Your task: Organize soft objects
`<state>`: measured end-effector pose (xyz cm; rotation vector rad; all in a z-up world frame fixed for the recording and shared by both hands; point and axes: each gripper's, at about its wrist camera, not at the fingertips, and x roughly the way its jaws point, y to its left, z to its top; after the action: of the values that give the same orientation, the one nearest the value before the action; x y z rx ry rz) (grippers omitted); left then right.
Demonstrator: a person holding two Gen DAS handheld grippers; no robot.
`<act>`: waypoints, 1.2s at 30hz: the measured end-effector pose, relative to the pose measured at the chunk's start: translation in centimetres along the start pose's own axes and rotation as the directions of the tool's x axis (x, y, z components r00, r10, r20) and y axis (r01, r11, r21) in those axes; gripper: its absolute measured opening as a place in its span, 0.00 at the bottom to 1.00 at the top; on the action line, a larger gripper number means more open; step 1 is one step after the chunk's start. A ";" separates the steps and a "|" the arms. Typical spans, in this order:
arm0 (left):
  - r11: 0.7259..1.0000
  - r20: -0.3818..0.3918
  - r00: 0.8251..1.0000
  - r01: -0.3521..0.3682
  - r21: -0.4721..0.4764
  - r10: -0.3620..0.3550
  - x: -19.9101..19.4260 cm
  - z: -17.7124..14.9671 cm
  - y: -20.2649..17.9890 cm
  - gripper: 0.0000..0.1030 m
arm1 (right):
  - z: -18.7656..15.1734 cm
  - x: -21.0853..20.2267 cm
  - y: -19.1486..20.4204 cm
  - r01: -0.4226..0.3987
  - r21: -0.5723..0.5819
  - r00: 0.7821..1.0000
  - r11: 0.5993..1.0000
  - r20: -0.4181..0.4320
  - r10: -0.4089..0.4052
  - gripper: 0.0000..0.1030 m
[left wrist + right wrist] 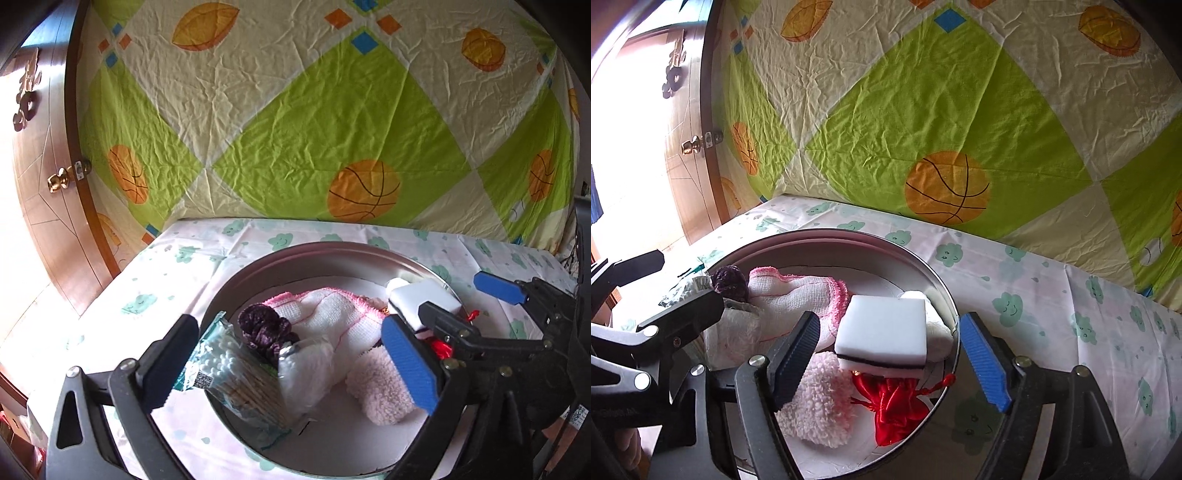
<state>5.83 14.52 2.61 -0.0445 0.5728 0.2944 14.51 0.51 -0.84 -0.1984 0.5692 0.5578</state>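
Metal tray (236, 280) holds the soft things; left gripper (291, 369) gapes, released, over the cotton-swab packet (236, 373) at its seven o'clock. Right gripper (890, 362) gapes around the white sponge (882, 328) at three o'clock; withdraw straight, brushing nothing.

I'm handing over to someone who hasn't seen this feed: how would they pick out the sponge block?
Find the round metal tray on the cloud-print cloth. On its right side, beside the rim, lies the sponge block, resting above the red satin pouch and next to the pink fluffy piece. It is the only smooth, square-edged white slab, with a dark layer along its lower edge.
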 end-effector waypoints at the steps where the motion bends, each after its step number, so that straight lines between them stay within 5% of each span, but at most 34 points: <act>1: 1.000 0.009 1.000 -0.002 -0.003 0.002 -0.4 0.0 0.1 0.99 | 0.0 -0.3 0.1 -0.002 -0.002 1.000 1.000 0.007 0.002 0.78; 36: 0.998 0.021 0.999 -0.024 -0.053 0.025 -2.8 -1.7 0.1 0.99 | -1.1 -5.5 0.1 -0.003 0.002 0.995 1.000 0.101 0.003 0.79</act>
<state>2.68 13.67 2.67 -0.0849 0.5445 0.3332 10.10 -2.19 1.30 -0.1662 0.4717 0.5667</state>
